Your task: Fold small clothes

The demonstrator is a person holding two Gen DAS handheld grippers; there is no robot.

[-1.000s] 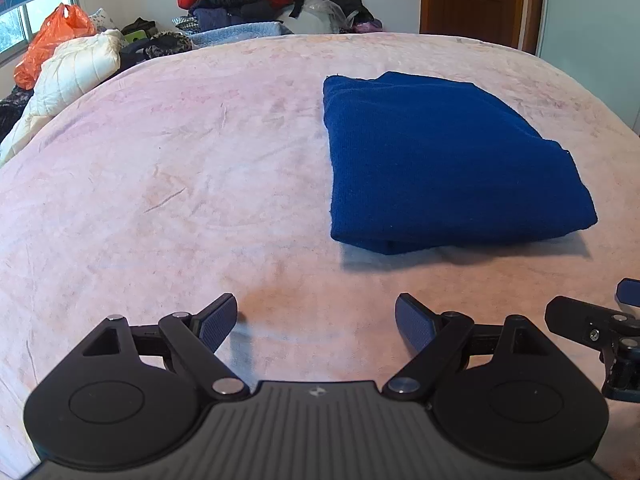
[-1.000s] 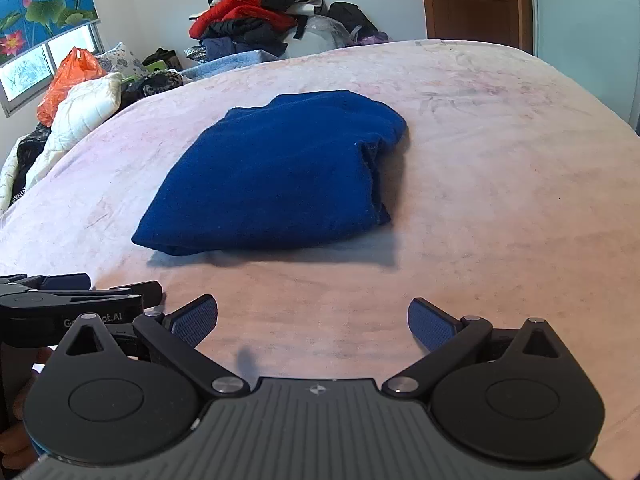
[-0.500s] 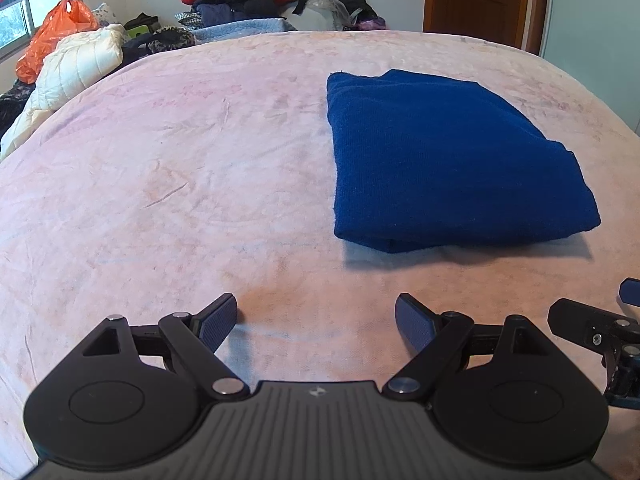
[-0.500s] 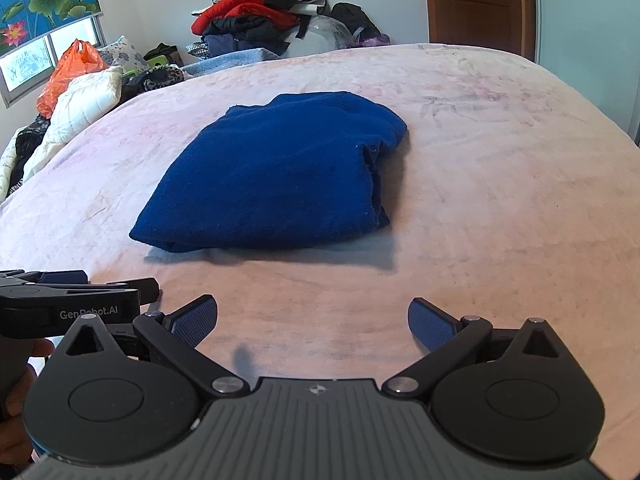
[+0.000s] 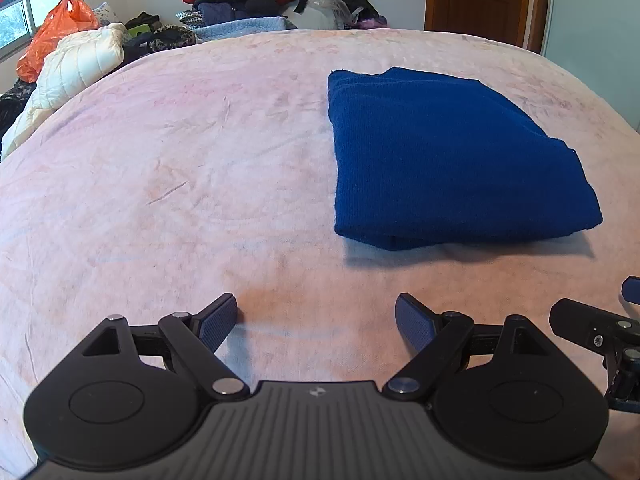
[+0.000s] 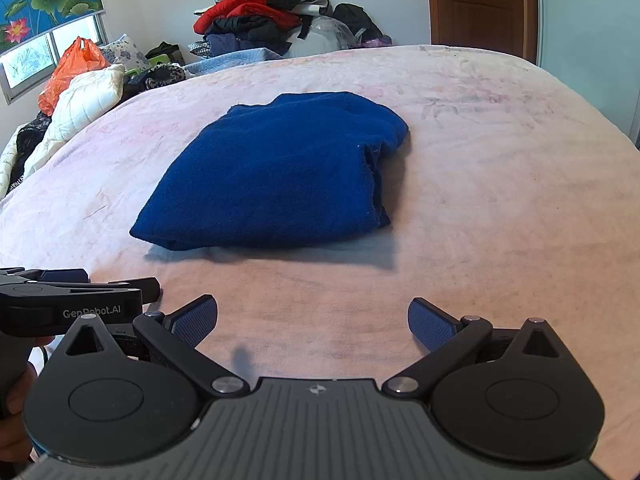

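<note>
A dark blue garment (image 5: 448,156) lies folded in a thick rectangle on the pale pink bed cover (image 5: 180,168); it also shows in the right wrist view (image 6: 276,176). My left gripper (image 5: 316,320) is open and empty, hovering over the cover short of the garment's near edge and to its left. My right gripper (image 6: 314,324) is open and empty, a little short of the garment's near edge. The right gripper's body shows at the left view's right edge (image 5: 600,332); the left gripper's body shows at the right view's left edge (image 6: 68,300).
A pile of clothes (image 6: 256,20) is heaped at the far end of the bed. A white quilted jacket (image 5: 76,68) and an orange plastic bag (image 5: 52,44) lie at the far left under a window. A wooden door (image 6: 480,4) stands at the back right.
Both grippers have tilted up or drawn back slightly, so the garment sits a little lower in each view. The garment itself has not moved, and both grippers stay open.
</note>
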